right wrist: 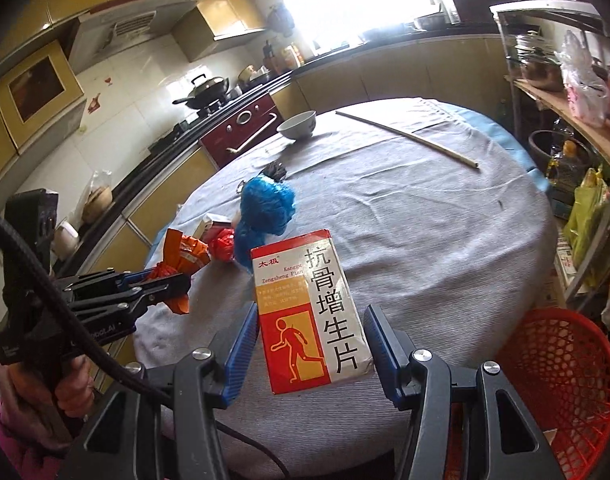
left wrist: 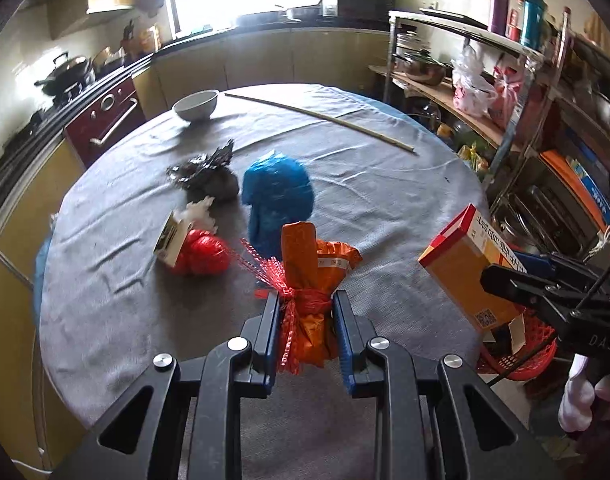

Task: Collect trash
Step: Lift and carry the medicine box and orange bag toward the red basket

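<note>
Left tongs (left wrist: 305, 312) clench a soft, light orange wrapper (left wrist: 315, 280) at its waist; right tongs (right wrist: 311, 344) grasp a stiff, light box (right wrist: 313, 312) by its sides.

left wrist: close over the round table (left wrist: 385, 184), angled down toward the window.
right wrist: same, from further right.
shared: tabletop, bowl (left wrist: 196, 105), blue bag (right wrist: 267, 204).

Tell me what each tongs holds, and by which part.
Left tongs: orange wrapper, pinched at its waist tied with red netting. Right tongs: medicine box, clamped across its long side edges.
</note>
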### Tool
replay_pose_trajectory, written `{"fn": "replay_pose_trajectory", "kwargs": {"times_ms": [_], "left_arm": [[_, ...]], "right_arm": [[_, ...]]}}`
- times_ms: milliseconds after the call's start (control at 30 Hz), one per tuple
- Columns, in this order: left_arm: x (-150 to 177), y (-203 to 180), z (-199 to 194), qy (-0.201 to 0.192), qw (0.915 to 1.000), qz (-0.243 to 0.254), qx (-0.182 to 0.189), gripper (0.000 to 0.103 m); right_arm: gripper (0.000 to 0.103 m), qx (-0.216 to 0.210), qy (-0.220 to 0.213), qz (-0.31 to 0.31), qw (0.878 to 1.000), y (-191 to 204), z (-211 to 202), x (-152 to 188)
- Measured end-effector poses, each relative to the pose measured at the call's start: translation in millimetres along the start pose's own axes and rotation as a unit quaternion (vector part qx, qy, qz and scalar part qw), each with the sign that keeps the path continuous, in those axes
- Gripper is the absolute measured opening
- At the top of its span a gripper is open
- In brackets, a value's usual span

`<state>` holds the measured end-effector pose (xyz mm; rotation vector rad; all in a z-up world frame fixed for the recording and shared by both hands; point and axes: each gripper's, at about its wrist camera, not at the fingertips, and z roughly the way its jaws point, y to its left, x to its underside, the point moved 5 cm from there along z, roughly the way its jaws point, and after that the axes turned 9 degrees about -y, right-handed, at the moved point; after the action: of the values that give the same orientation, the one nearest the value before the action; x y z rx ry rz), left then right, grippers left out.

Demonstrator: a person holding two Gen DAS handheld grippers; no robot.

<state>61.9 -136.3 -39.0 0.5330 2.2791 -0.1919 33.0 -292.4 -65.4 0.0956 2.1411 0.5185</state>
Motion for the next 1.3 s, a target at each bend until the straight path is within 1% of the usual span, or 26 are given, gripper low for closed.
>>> {"fn": "replay_pose_trajectory", "kwargs": {"times_ms": [367, 767, 967, 1300], "left_arm": [[-13, -33, 0, -0.006, 0.9989, 0.046, -0.001, 0.026], [-18, -70, 12, 0.002, 0.9959, 0.09, 0.005, 0.026], [-20, -87, 16, 0.001, 0.9938, 0.111, 0.009, 0.026], [-23, -100, 17, -0.002, 0.9914, 0.13, 0.01, 0.026]], "right_arm": [[0.057, 0.015, -0.015, 0.023, 1.0, -23, -22, -2], [0.057, 0.036, -0.029, 0.055, 0.997, -53, -43, 0], [0.057, 0.048, -0.034, 0.069, 0.996, -68, -54, 1], [0.057, 0.055, -0.041, 0.079, 0.994, -77, -58, -1]]}}
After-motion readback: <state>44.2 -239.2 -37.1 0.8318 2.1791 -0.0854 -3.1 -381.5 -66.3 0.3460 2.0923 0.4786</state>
